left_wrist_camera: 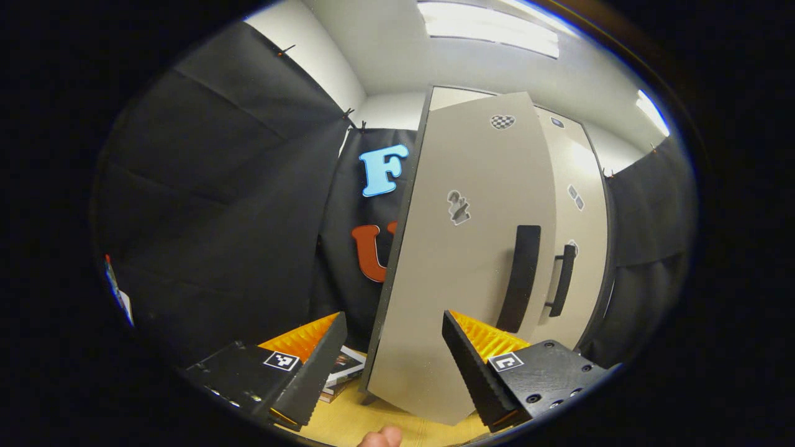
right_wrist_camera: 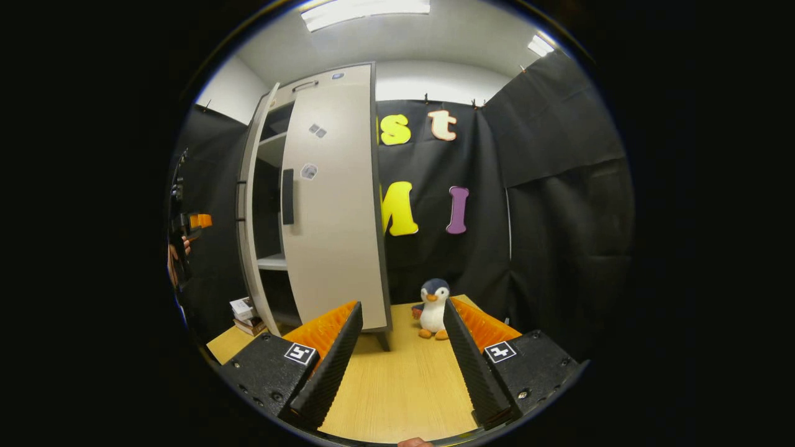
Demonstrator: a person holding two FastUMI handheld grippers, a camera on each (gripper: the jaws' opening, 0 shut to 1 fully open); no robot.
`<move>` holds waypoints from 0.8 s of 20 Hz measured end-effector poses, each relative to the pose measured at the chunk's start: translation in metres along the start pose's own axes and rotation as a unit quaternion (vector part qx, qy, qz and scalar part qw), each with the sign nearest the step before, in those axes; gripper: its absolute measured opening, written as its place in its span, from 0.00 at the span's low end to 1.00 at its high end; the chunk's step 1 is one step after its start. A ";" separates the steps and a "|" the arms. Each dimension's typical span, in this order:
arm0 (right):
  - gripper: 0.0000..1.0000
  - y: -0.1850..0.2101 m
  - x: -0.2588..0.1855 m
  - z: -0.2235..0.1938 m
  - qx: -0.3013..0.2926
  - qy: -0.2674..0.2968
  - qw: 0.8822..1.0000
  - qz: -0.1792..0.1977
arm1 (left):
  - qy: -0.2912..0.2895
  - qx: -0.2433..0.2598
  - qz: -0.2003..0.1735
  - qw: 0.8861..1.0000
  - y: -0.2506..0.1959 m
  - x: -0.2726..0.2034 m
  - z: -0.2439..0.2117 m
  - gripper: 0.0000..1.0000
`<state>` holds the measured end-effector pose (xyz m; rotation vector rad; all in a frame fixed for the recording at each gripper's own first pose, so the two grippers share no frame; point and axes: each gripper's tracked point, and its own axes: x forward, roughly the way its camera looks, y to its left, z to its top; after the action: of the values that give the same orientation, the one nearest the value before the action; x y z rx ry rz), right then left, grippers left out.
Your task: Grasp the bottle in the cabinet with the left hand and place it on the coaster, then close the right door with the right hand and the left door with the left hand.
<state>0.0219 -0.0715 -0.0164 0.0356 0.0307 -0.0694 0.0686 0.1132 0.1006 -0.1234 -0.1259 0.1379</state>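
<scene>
The beige cabinet's left door (left_wrist_camera: pixel 472 248) hangs part open right in front of my left gripper (left_wrist_camera: pixel 394 347), outer face toward me, with its black handle (left_wrist_camera: pixel 520 279) up and to the right. That gripper is open and nothing is between its fingers; I cannot tell whether it touches the door. Behind it, the right door (left_wrist_camera: pixel 574 205) lies against the cabinet front. In the right gripper view the right door (right_wrist_camera: pixel 335 211) looks shut or nearly so. The left door (right_wrist_camera: pixel 251 236) stands ajar, and shelves (right_wrist_camera: pixel 273 261) show in the gap. My right gripper (right_wrist_camera: pixel 402 335) is open over the wooden table (right_wrist_camera: pixel 397 385).
A toy penguin (right_wrist_camera: pixel 433 308) stands on the table just right of the cabinet's foot. A small stack of books (right_wrist_camera: pixel 245 313) lies by the cabinet's left side, also seen as books (left_wrist_camera: pixel 345 369). The left gripper (right_wrist_camera: pixel 197 221) and a hand show at the far left.
</scene>
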 end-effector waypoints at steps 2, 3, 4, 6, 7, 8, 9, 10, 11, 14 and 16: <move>0.81 0.006 0.006 0.000 -0.004 0.000 1.000 0.009 | -0.008 -0.008 0.004 1.000 -0.012 -0.015 -0.005 0.99; 0.81 0.010 0.007 0.002 -0.005 -0.003 1.000 0.014 | -0.011 -0.013 0.009 1.000 -0.017 -0.024 -0.012 0.99; 0.81 0.015 0.009 0.003 -0.004 -0.008 1.000 0.021 | -0.017 -0.015 0.013 1.000 -0.022 -0.031 -0.018 0.99; 0.81 0.023 0.010 0.005 0.001 -0.013 0.999 0.030 | -0.031 -0.006 0.019 0.999 -0.030 -0.046 -0.028 0.99; 0.81 0.026 0.011 0.003 0.003 -0.009 0.999 0.033 | -0.035 0.007 0.018 0.999 -0.035 -0.052 -0.034 0.99; 0.81 0.029 0.011 0.002 0.006 -0.007 0.999 0.036 | -0.039 0.026 0.017 0.999 -0.040 -0.060 -0.038 0.99; 0.81 0.032 0.010 0.002 0.008 -0.006 0.999 0.039 | -0.044 0.040 0.016 0.998 -0.043 -0.065 -0.040 0.95; 0.81 0.034 0.009 0.001 0.008 -0.004 0.999 0.041 | -0.045 0.049 0.013 0.998 -0.048 -0.072 -0.043 0.99; 0.81 0.035 0.008 -0.001 0.006 -0.001 0.999 0.042 | -0.040 0.054 0.007 0.998 -0.055 -0.077 -0.050 0.90; 0.81 0.039 0.003 -0.007 -0.002 0.008 0.999 0.046 | -0.021 0.062 -0.012 0.998 -0.069 -0.089 -0.067 0.99; 0.81 0.040 0.000 -0.007 -0.007 0.005 0.999 0.045 | -0.021 0.085 -0.016 0.996 -0.073 -0.094 -0.069 0.99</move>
<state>0.0241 -0.0312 -0.0222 0.0240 0.0401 0.0218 -0.0052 0.0200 0.0311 0.0505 -0.1575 0.1177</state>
